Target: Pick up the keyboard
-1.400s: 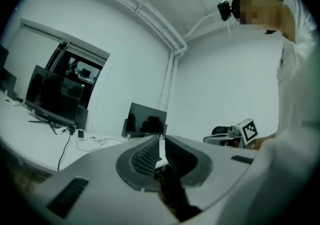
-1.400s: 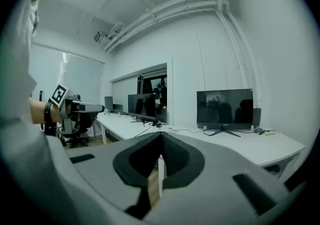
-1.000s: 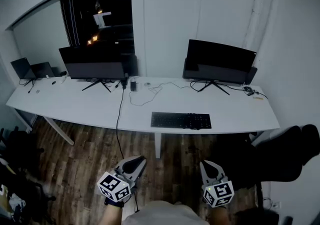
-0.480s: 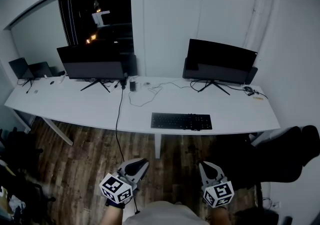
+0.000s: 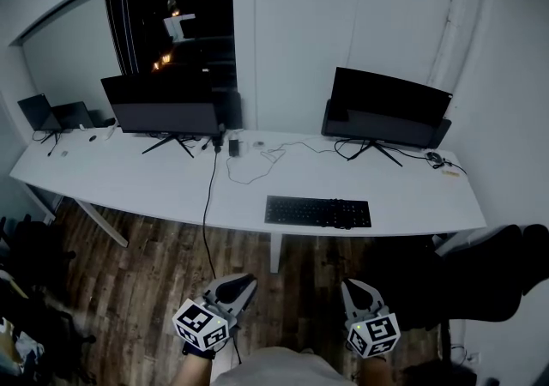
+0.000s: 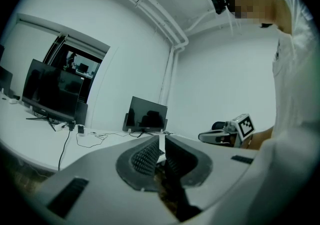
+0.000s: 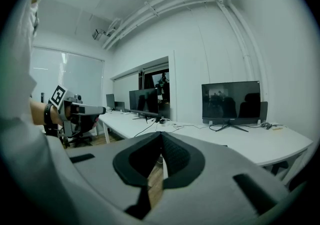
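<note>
The black keyboard [image 5: 317, 212] lies flat near the front edge of the long white desk [image 5: 129, 177], in front of the right monitor [image 5: 390, 108]. Both grippers hang low over the wooden floor, well short of the desk. My left gripper [image 5: 243, 283] is shut with nothing between its ribbed pads [image 6: 146, 156]. My right gripper [image 5: 354, 287] is shut and empty too, its pads [image 7: 172, 151] pressed together. In the left gripper view the jaws hide the keyboard; the right gripper's marker cube [image 6: 244, 126] shows beside them.
A second monitor [image 5: 163, 105] stands at the desk's left, with a small dark screen [image 5: 39, 111] at the far left end. A black cable [image 5: 207, 204] hangs off the front edge to the floor. A black chair [image 5: 485, 268] sits at the right, by the desk's end.
Both grippers have sunk slightly toward the bottom of the head view, and the desk has shifted a little to the right in the picture. Both stay shut.
</note>
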`<state>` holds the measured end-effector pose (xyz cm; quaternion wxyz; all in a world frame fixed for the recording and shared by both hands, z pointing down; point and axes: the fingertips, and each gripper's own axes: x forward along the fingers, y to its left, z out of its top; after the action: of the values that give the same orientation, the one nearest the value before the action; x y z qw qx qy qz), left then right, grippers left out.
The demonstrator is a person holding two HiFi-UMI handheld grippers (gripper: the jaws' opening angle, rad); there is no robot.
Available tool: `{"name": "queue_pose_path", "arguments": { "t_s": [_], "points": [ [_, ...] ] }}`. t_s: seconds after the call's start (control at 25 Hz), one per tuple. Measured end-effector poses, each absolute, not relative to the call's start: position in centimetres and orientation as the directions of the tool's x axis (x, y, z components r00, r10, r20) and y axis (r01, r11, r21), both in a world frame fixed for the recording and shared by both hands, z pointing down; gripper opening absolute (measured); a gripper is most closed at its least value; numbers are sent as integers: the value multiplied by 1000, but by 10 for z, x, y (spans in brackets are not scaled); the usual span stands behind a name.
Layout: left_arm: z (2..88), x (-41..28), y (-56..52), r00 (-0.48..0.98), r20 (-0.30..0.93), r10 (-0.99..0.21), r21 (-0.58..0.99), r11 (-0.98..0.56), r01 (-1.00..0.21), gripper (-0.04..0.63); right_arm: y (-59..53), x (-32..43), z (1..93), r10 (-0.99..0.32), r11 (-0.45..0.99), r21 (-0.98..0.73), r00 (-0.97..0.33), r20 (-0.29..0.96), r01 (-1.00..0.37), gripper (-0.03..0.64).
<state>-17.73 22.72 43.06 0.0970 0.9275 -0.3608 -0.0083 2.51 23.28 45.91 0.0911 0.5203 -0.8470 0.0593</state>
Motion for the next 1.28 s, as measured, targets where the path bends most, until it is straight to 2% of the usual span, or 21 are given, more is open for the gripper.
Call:
{"name": "queue_pose_path", "arguments": {
  "t_s": [0.44,0.68,1.28],
  "points": [
    [440,-184,212,738,51,-673,199,-717,-668,32,221,19,464,-865,458,-14,-449,222,-889,3],
    [448,-162,192,757,78,-649,221,-729,-648,32,205,36,477,-865,445,-20,-436,248,-895,3],
    [467,-102,64,776,129,-618,211,-747,-630,32,63,85,499,-835,477,-50,-471,286,-877,3]
  ]
}}
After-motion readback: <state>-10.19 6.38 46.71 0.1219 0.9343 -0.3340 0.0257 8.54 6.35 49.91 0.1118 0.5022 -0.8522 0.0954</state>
